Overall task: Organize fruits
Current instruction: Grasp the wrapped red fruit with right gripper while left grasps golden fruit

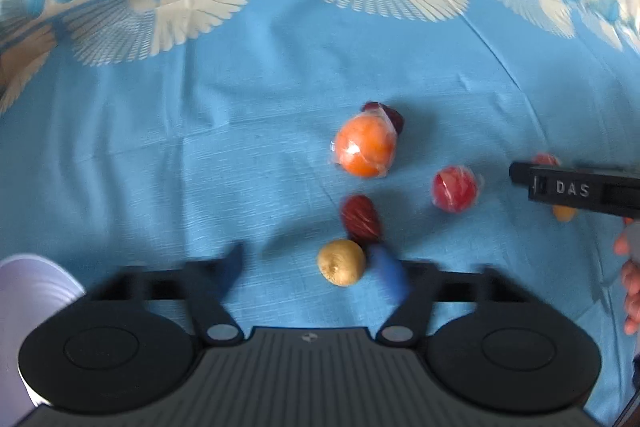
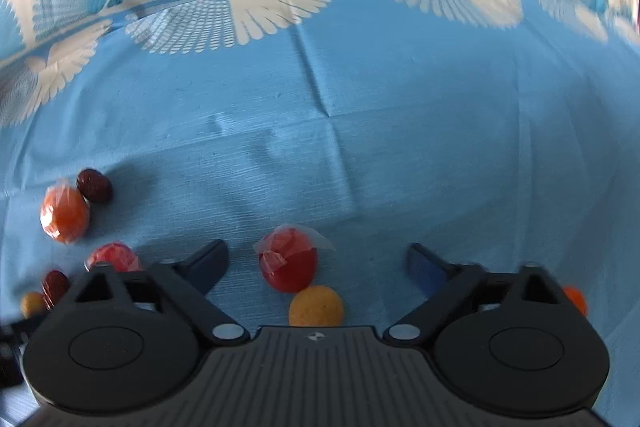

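Several small fruits lie on a blue cloth [image 1: 200, 147]. My left gripper [image 1: 310, 261] stands open low over it. A golden-brown fruit [image 1: 341, 262] sits between its fingers, close to the right finger [image 1: 386, 269] and far from the left one. A dark red date [image 1: 360, 219] lies just beyond it. Farther off are a wrapped orange [image 1: 365, 147] and a wrapped red fruit [image 1: 455, 189]. My right gripper [image 2: 318, 259] is open too, with a wrapped red fruit [image 2: 288, 265] and a yellow fruit [image 2: 316, 307] inside the gap, neither touched by a finger.
A white ridged object [image 1: 24, 291] sits at the lower left of the left wrist view. The other gripper's black finger [image 1: 576, 189] and a person's hand [image 1: 630, 267] enter from the right. An orange fruit [image 2: 576, 299] lies right of my right gripper. The cloth's patterned border [image 2: 280, 7] runs along the far side.
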Action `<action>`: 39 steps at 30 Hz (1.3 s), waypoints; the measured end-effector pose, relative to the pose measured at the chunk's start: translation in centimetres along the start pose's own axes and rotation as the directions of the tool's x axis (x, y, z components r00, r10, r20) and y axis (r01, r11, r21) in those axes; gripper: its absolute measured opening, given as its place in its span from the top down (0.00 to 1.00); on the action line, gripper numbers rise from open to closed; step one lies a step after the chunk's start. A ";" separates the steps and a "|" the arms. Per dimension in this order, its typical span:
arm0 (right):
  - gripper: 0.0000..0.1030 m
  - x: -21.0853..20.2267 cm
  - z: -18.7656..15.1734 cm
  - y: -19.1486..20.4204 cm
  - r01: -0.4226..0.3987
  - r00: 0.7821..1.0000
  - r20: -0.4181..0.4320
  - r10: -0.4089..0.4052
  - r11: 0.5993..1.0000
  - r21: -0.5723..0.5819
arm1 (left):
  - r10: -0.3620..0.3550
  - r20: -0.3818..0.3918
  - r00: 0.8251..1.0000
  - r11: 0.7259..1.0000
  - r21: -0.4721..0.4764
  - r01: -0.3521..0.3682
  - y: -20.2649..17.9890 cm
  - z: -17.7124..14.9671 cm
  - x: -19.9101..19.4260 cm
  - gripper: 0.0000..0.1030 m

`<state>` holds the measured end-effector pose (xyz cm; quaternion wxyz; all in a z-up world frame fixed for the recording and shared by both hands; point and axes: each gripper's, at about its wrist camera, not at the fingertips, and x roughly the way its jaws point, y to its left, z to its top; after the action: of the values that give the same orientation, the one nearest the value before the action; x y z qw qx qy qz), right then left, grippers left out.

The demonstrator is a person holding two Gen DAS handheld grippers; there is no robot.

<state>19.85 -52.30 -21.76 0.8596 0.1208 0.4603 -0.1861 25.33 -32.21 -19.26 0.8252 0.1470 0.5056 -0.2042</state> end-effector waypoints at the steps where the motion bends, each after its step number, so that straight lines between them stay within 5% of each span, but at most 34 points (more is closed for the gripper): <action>1: 0.38 -0.3 -0.1 0.2 -0.008 1.000 0.016 0.008 1.000 -0.029 | -0.011 -0.013 1.000 1.000 0.005 0.011 0.0 -0.1 0.0 0.75; 2: 0.61 -0.5 -0.2 0.4 -0.030 0.999 0.025 0.031 0.998 -0.047 | -0.016 -0.004 1.000 1.000 0.007 0.016 0.0 -0.3 -0.1 0.75; 4: 0.71 -1.0 -0.3 0.7 -0.039 0.999 0.032 0.041 0.997 -0.069 | -0.023 0.042 0.999 1.000 0.011 0.023 0.1 -0.7 -0.8 0.75; 15: 0.71 -7.2 -0.2 0.7 -0.126 0.976 0.172 0.130 0.991 -0.034 | -0.013 0.084 0.996 1.000 0.008 0.013 1.1 -3.1 -7.2 0.75; 24: 0.71 -18.4 -4.3 4.2 -0.196 0.923 0.320 0.215 0.976 -0.091 | -0.070 0.119 0.990 0.996 -0.043 0.076 5.0 -7.7 -17.1 0.75; 31: 0.71 -26.9 -9.0 8.1 -0.223 0.883 0.388 0.264 0.963 -0.150 | 0.055 0.144 0.988 0.996 -0.074 -0.045 9.5 -14.0 -24.5 0.75; 39: 0.71 -35.3 -15.2 12.6 -0.339 0.852 0.337 0.400 0.913 -0.227 | 0.151 0.181 0.972 0.982 -0.144 -0.125 14.2 -20.3 -32.0 0.75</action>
<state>-4.00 -27.81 -0.12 0.9582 0.1000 0.2680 0.0007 3.56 -4.70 0.82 0.8902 0.1068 0.4247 -0.1257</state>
